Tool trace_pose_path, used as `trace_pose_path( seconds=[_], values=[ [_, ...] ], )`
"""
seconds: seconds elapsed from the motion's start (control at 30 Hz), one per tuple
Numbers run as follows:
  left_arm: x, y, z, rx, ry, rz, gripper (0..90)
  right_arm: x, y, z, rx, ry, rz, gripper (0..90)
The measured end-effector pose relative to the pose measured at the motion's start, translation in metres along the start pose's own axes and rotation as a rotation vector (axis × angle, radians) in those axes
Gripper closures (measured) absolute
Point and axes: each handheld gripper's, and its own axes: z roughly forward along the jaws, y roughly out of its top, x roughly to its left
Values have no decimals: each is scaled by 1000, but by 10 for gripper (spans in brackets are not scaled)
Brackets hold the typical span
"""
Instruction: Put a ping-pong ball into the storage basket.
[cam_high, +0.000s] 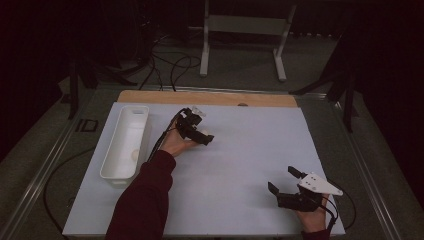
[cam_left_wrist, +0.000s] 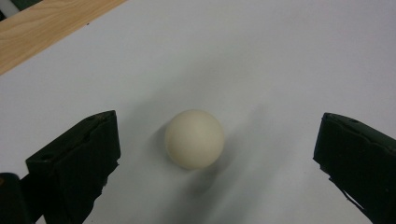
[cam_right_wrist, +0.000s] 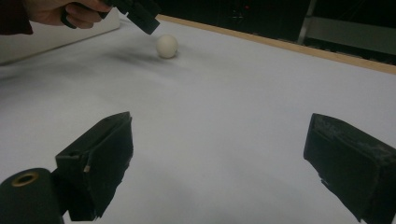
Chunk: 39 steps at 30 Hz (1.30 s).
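**Left tongs lined up on the ball, right tongs parked**

Dark floor, loose cables and a pale metal stand (cam_high: 245, 30) frame the far side of my workspace; closer in sits a wooden tabletop (cam_high: 210, 97) covered almost wholly by a white sheet (cam_high: 250, 165), matte and bare, which makes the small things easy to read.

From the left gripper view I see a cream ball (cam_left_wrist: 194, 138) resting on the sheet, sitting between my two black jaws with clear space on either side. The left gripper (cam_high: 204, 136) is spread wide and touches nothing. I judge I am holding it this way so the jaws can straddle the ball before closing: a round, smooth thing like this would likely roll off at a nudge, so a centred approach matters. In the right gripper view the same ball lies just beyond the tip of the left gripper, confirming it is on the surface and not lifted.

A long white tray (cam_high: 126, 142) stands along the left edge of the sheet, just beside my left forearm. Something pale and round seems to lie in it, though I cannot make it out well. Its nearness suggests it is where the ball is meant to go.

The right gripper (cam_high: 284, 181) rests near the sheet's near right corner, well apart from the ball, jaws apart and empty, kept out of the way.
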Motion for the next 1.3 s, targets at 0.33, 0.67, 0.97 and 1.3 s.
trace_pose_path(
  seconds=[0.33,0.67,0.97,1.3],
  values=[
    [3,-2,6,0,-3,-17,23,0,0,0,0,4,-2,80],
    [6,-3,11,26,1,-24,20,0,0,0,-1,4,1,80],
    [4,-3,16,46,-4,-18,75,0,0,0,-4,4,-1,80],
    [6,-5,22,89,-17,-39,181,-1,1,-1,-5,0,-2,81]
  ],
)
